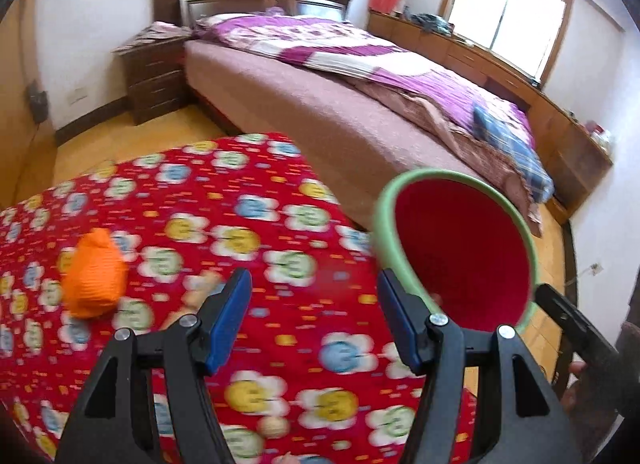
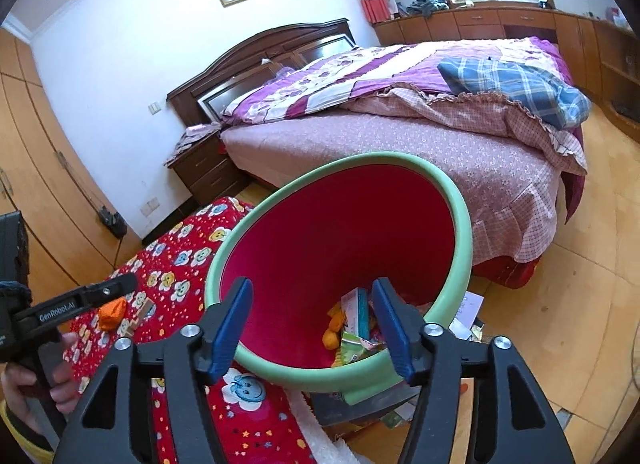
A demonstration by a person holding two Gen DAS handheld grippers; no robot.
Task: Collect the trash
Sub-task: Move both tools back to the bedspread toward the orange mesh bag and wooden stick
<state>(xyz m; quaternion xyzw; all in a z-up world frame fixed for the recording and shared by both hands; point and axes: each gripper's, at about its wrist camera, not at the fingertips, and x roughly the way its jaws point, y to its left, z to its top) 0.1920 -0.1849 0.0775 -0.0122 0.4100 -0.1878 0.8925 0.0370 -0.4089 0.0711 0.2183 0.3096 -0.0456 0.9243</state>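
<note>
Right wrist view: we see the bin (image 2: 320, 248), red inside with a pale green rim, directly ahead of our right claw (image 2: 312, 328), its mouth tilted toward the camera. The claw's blue pads (image 2: 230, 328) stand apart with nothing between them, one on each side of the bin's near rim. At the bottom of the bin, just beyond the fingertips, lie packets and wrappers (image 2: 354, 328) and some orange pieces. To the left of the claw lies the red flowered cloth (image 2: 176, 276), and on it a crumpled orange wrapper (image 2: 112, 314) beside a small packet. Farther left the left claw (image 2: 80, 300) enters the frame, gripped by a hand (image 2: 36, 384). Behind the bin stands the bed (image 2: 400, 151).

Left wrist view: our left claw (image 1: 314, 320) is also spread, holding nothing, above the flowered cloth (image 1: 200, 223). The orange wrapper (image 1: 94, 278) lies ahead and to its left, apart from the pads. The bin (image 1: 460, 252) rises just right of the right-hand finger. The view is blurred.
</note>
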